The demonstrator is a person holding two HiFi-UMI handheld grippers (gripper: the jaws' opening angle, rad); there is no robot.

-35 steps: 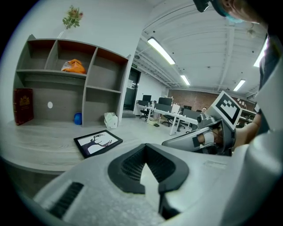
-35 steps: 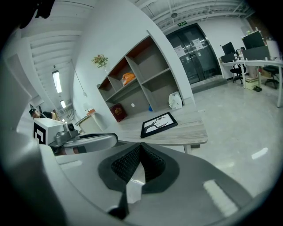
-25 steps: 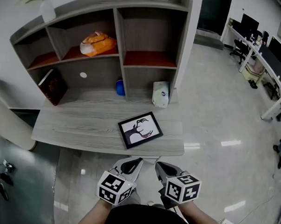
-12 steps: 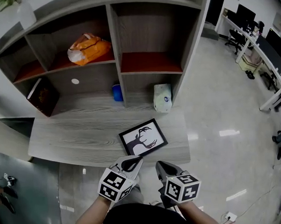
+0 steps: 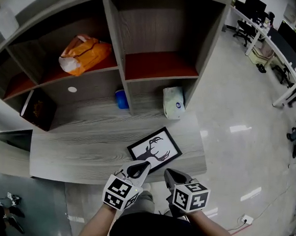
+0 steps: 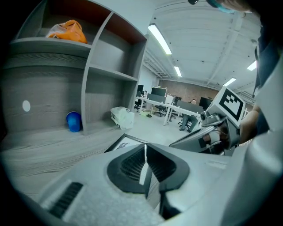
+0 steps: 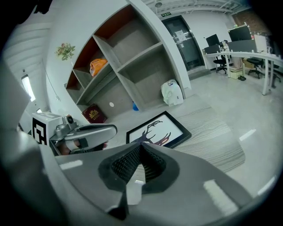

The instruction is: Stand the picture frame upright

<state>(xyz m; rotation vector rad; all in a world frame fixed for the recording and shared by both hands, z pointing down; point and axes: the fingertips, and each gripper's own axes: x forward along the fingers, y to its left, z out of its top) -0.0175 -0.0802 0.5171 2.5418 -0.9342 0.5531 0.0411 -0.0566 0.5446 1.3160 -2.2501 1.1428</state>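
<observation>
The black picture frame [image 5: 155, 149] with a deer silhouette lies flat on the grey wooden desk [image 5: 83, 151], near its front right edge. It also shows in the left gripper view [image 6: 120, 144] and the right gripper view [image 7: 157, 130]. My left gripper [image 5: 145, 164] reaches the desk's front edge just short of the frame. Its jaws are opening, with a thin slit and nothing between them. My right gripper [image 5: 167, 173] hangs shut and empty in front of the desk, below the frame's near corner. Neither gripper touches the frame.
A grey shelf unit [image 5: 116, 50] rises at the back of the desk. It holds an orange bag [image 5: 84, 52], and below it stand a blue cup [image 5: 121, 98], a white bag [image 5: 173, 103] and a dark red book [image 5: 38, 108]. Office desks and chairs [image 5: 269, 32] stand at the far right.
Both grippers and the head have come closer to the desk. The left gripper's tip now reaches the desk edge beside the frame. The frame has not moved.
</observation>
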